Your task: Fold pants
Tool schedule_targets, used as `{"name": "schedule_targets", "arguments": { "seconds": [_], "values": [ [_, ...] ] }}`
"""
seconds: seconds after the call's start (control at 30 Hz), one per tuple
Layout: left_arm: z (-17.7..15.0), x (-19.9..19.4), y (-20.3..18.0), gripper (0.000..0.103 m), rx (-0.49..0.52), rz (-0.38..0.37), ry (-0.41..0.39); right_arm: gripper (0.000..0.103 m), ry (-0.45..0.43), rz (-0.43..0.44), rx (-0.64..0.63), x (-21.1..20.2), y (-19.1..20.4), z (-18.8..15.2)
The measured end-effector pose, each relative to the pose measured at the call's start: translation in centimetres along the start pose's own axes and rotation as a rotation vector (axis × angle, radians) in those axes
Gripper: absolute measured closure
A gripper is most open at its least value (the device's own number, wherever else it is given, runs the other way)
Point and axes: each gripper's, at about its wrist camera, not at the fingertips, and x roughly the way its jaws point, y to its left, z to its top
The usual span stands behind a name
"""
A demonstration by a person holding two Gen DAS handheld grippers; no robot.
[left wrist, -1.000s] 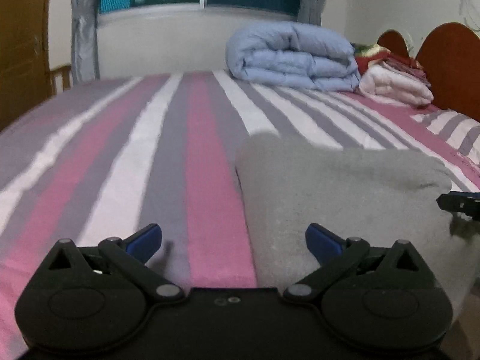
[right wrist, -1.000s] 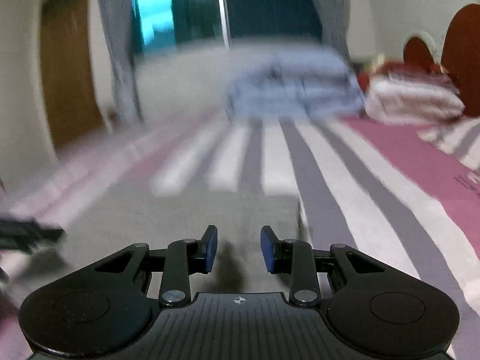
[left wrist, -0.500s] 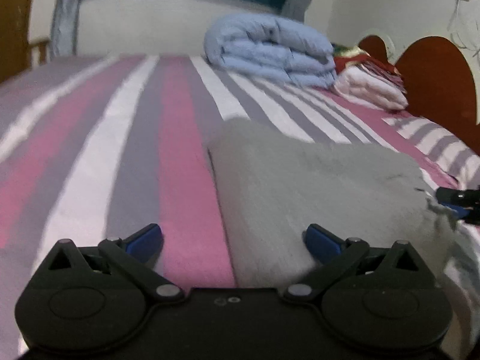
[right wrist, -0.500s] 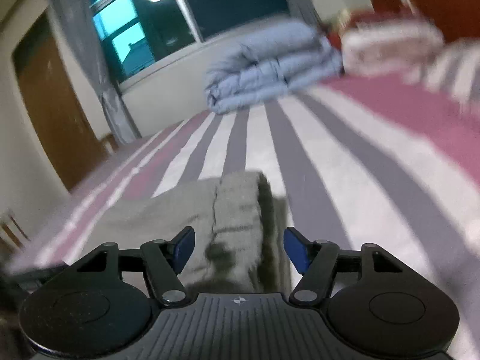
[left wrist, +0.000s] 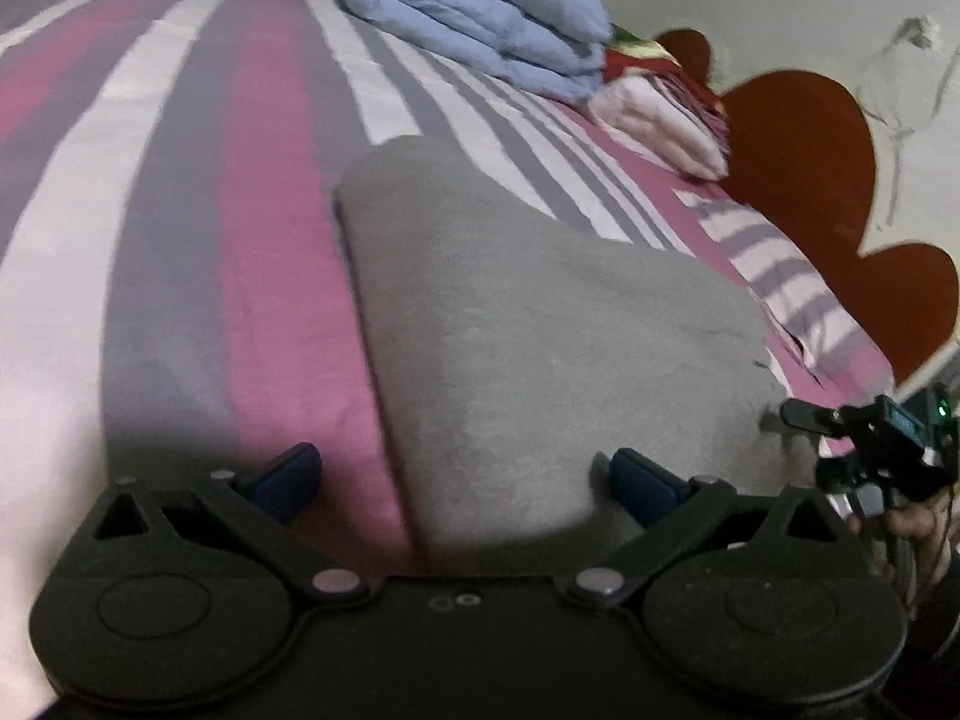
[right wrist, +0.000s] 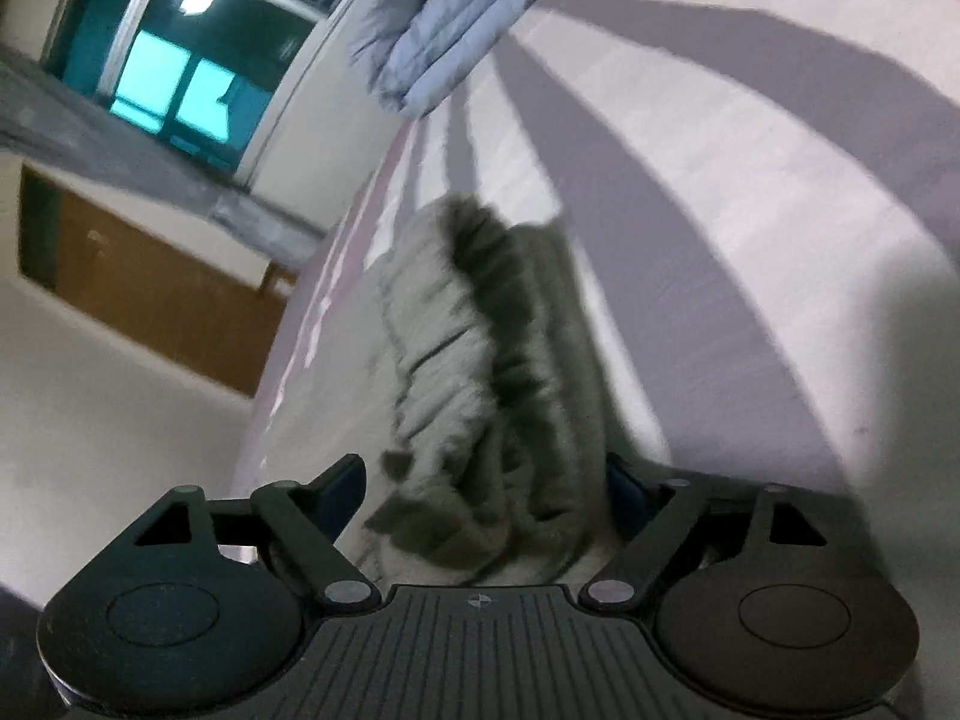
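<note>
The grey pants [left wrist: 540, 330] lie folded into a thick pad on the striped bedsheet [left wrist: 180, 240]. My left gripper [left wrist: 462, 483] is open wide just above the pad's near left corner, with the corner and some sheet between its blue pads; neither pad presses on the cloth. At the pad's right end a hand holds my right gripper [left wrist: 807, 420]. In the right wrist view, which is rolled, the right gripper [right wrist: 483, 486] has its jaws opening around the stacked, layered edge of the pants [right wrist: 480, 360]. A gap shows beside the left pad.
A folded blue quilt [left wrist: 480, 18] and a stack of pink and red bedding [left wrist: 660, 114] sit at the far side of the bed. A dark red scalloped headboard [left wrist: 804, 168] stands on the right. A window [right wrist: 180, 60] and wooden door [right wrist: 138, 300] are beyond.
The left gripper has tipped downward and come closer over the pants' near corner. The right gripper has rolled, opened its jaws from nearly shut, and now straddles the pants' layered edge.
</note>
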Motion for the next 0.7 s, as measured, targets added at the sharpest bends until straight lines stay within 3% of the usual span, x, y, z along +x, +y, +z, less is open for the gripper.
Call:
{"name": "schedule_targets", "arguments": {
  "seconds": [0.13,0.17,0.2,0.27,0.33,0.47,0.6,0.7],
  "values": [
    [0.0,0.6,0.4,0.012,-0.055,-0.01,-0.05,0.025,-0.01,-0.02,-0.024,0.9,-0.1,0.6],
    [0.1,0.6,0.4,0.017,-0.079,-0.015,-0.067,0.026,-0.01,-0.033,-0.047,1.4,0.3,0.4],
    [0.2,0.6,0.5,0.029,-0.104,-0.023,-0.08,0.027,-0.014,-0.043,-0.061,1.7,0.7,0.2],
    [-0.1,0.2,0.9,0.036,-0.158,-0.059,-0.093,0.03,-0.012,-0.036,-0.052,1.3,0.5,0.2],
    [-0.8,-0.3,1.3,0.056,-0.184,-0.083,-0.093,0.036,-0.003,-0.009,-0.047,0.4,-0.2,0.2],
    [-0.9,0.8,2.3,0.064,-0.259,-0.159,-0.078,0.039,-0.007,0.008,-0.029,1.2,-1.0,0.2],
    [-1.0,1.6,4.0,0.082,-0.334,-0.228,-0.094,0.044,-0.016,-0.003,-0.051,2.5,-0.5,0.1],
    [-1.0,0.7,3.2,0.089,-0.303,-0.229,-0.142,0.053,-0.029,0.023,-0.108,1.9,0.6,-0.2]
  ]
}}
